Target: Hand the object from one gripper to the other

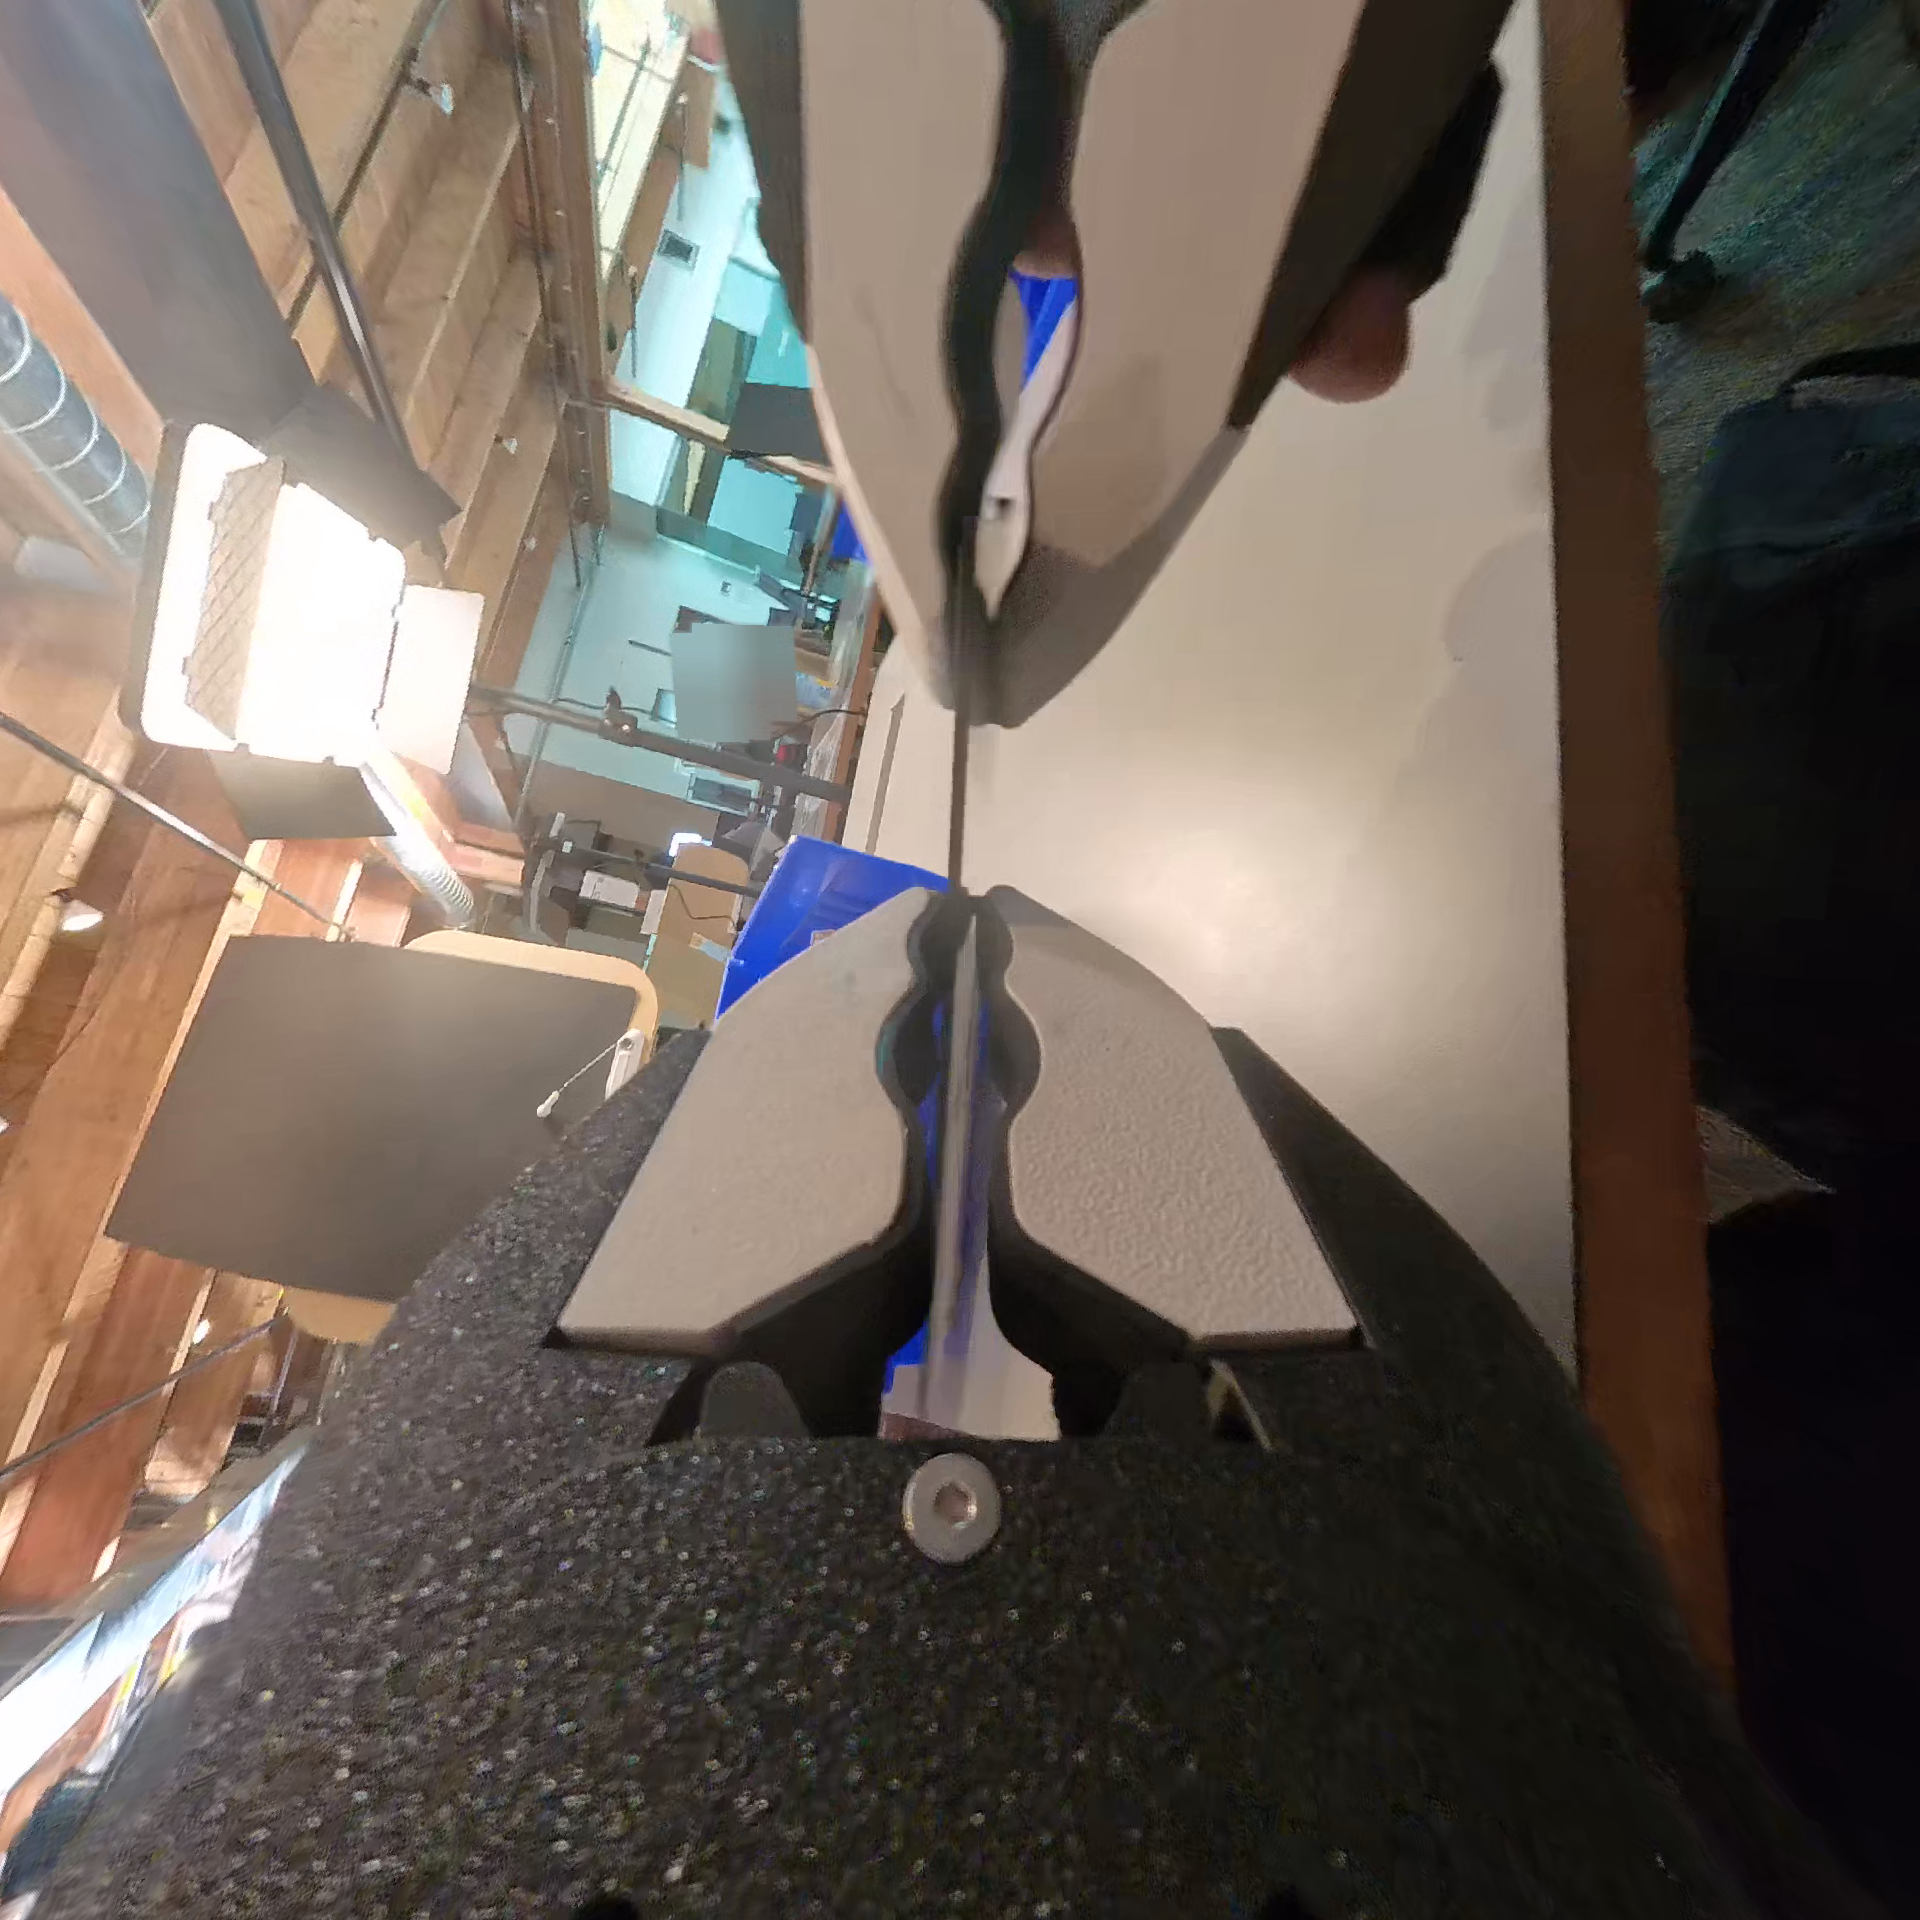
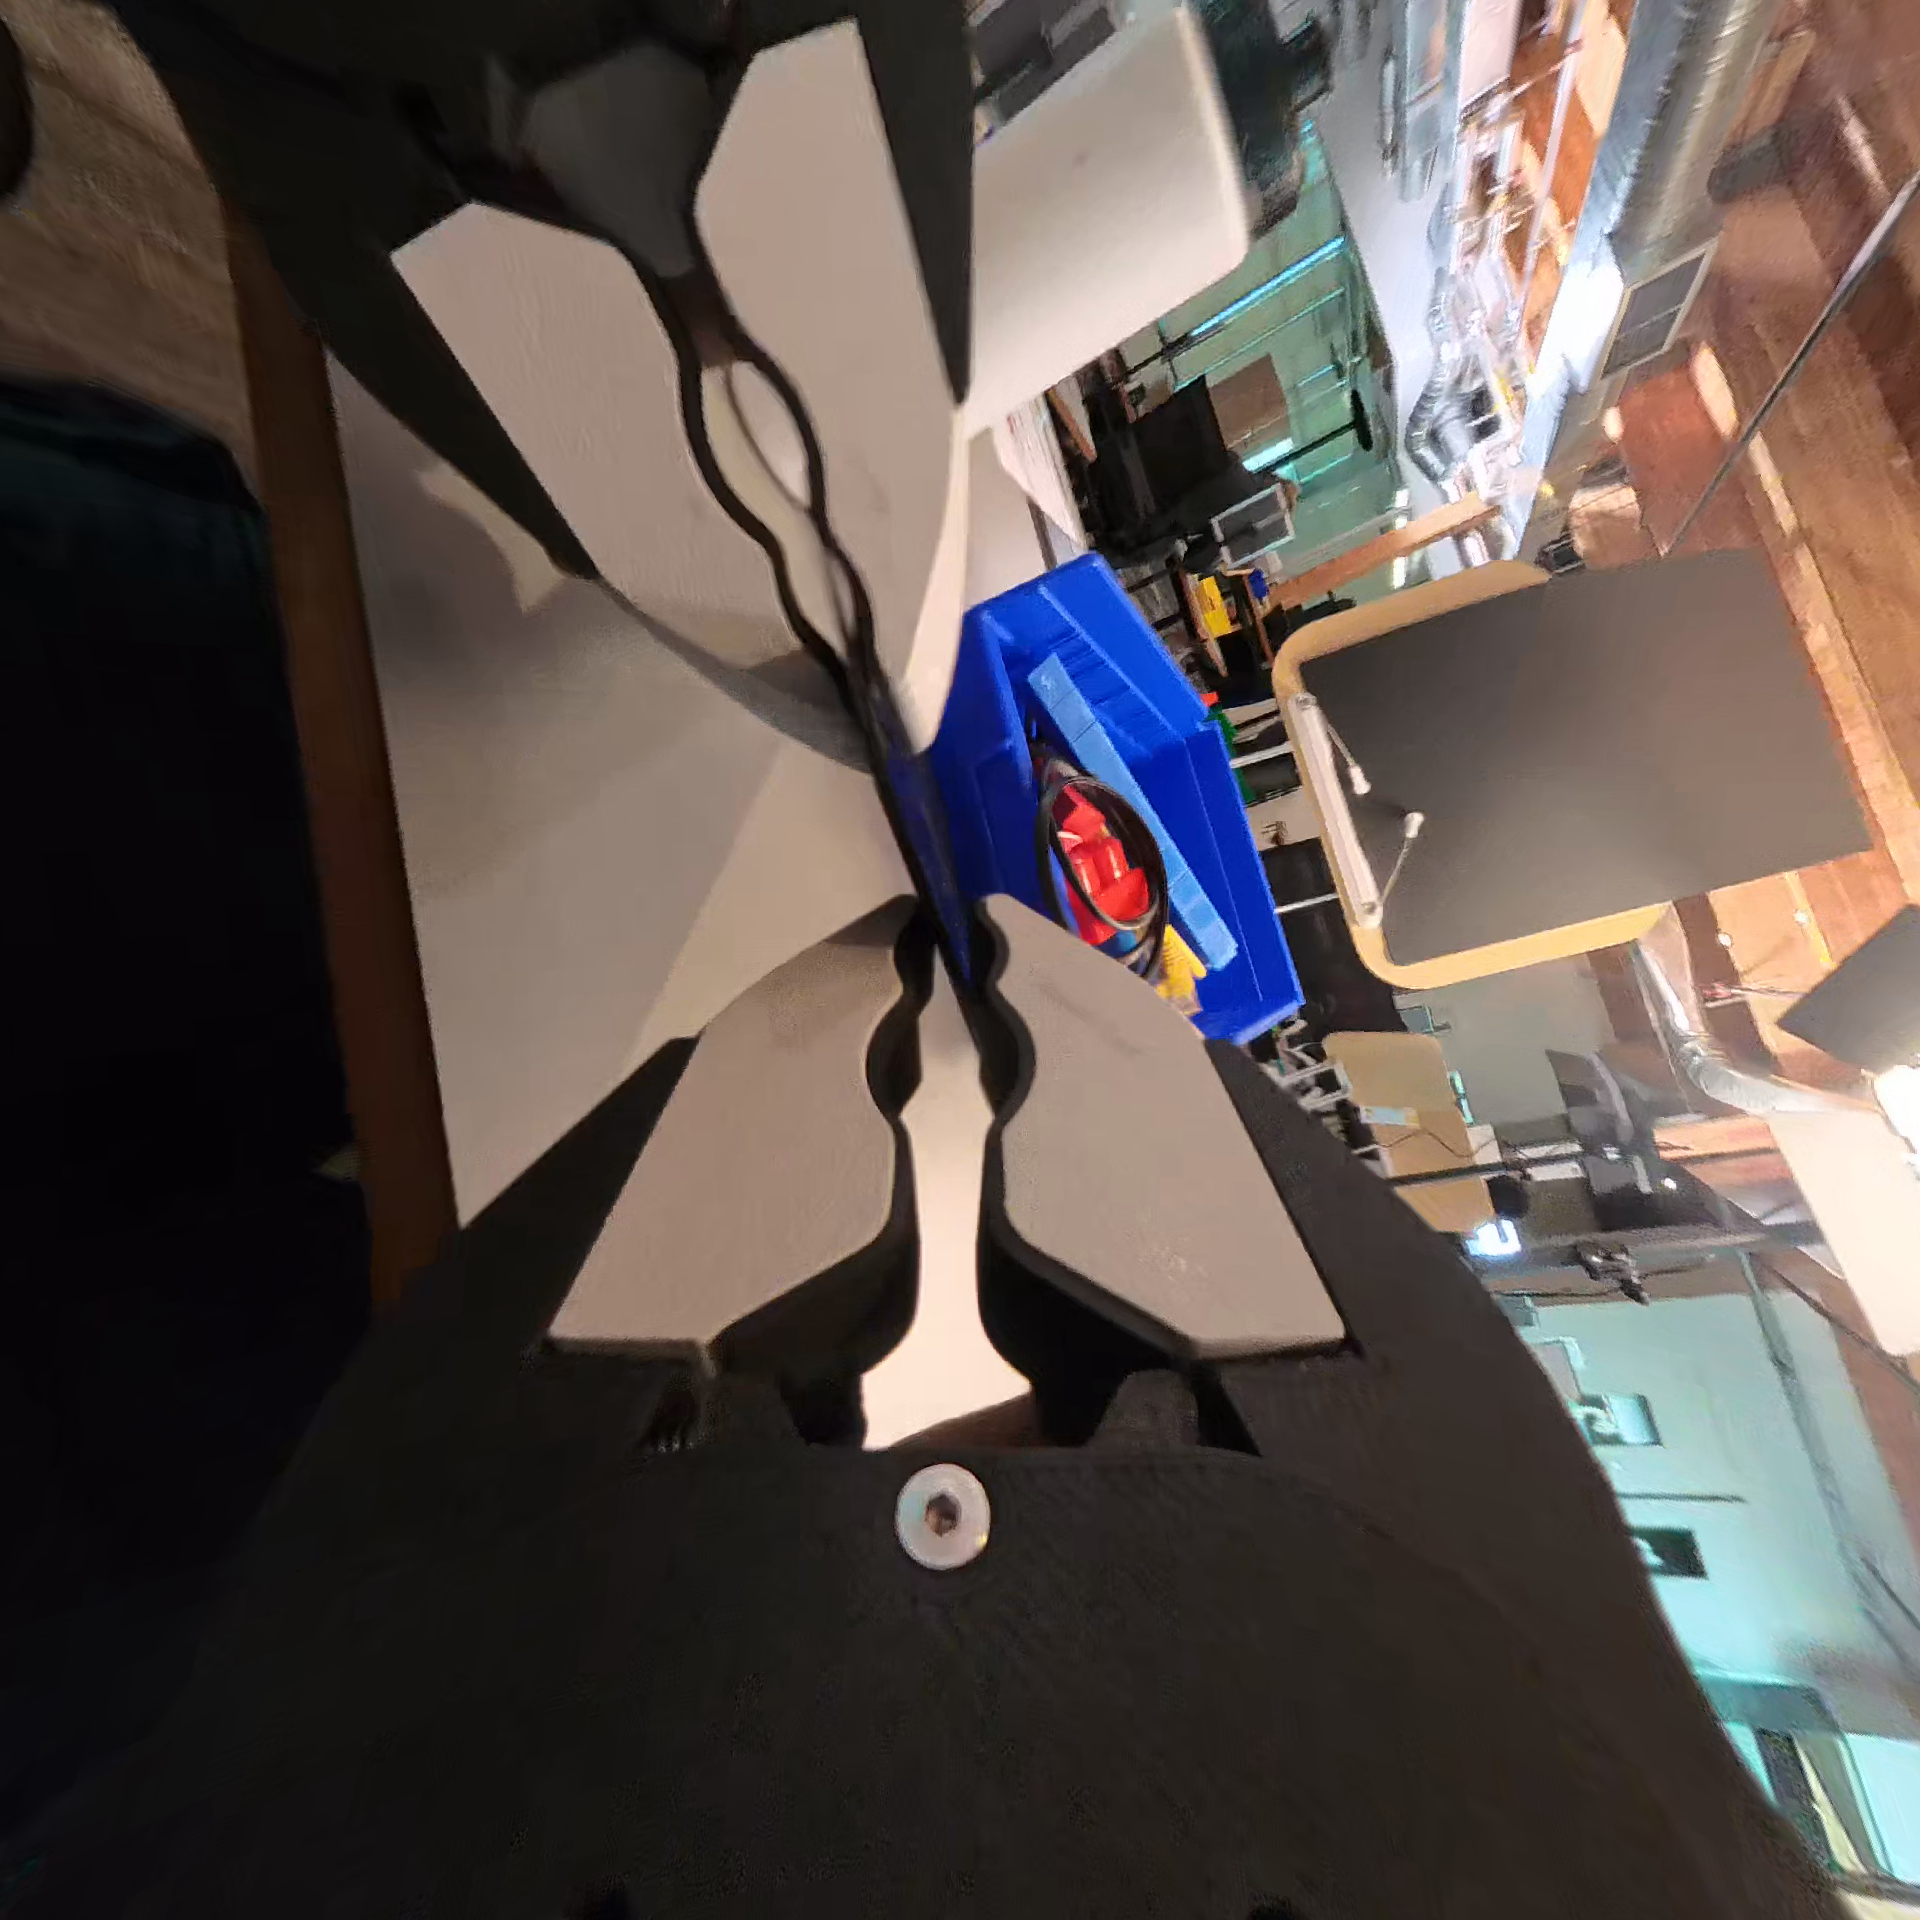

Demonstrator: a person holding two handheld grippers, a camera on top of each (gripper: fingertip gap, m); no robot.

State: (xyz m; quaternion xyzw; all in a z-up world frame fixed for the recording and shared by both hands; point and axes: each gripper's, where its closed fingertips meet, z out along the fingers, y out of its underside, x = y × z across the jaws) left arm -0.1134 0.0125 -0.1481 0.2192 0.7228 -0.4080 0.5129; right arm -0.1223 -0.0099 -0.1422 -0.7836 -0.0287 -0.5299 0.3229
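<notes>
— Left wrist view, left to right. Go.
— Lit lamp panel [image 1: 270, 592] far left of the blue bin [image 1: 821, 904]. Just right of the bin is the left gripper [image 1: 961, 909], fingers drawn in to a slit and pinching a thin flat object [image 1: 958, 1143] seen edge-on, with blue and white on it.
— Where does the object run?
— Back between the left fingers, and forward out of the tips as a dark line, straight into the right gripper [image 1: 971, 665] facing it. Right of the bin is the white table [image 1: 1299, 831], under both tools.
— Right one's grip?
— Tips pressed together on the object's far end, with a fingertip of the person's hand behind it.
— So both ends are held?
— Yes, the object bridges the two tip to tip, above the table and touching nothing else.
— Right wrist view?
— Blurry. The table is left of the bin. Both tools sit at the bin's left edge, tips nearly meeting, and the blue edge of the object spans the short gap. The right tool's tips are closed in on it, though a wider gap shows farther back between the fingers. The left tool's fingers are together all along.
— What's in the bin?
— A red item [image 2: 1096, 862] with a black cable loop [image 2: 1049, 831] around it. Right of the bin is a dark board [image 2: 1579, 748] with a pale rim.
</notes>
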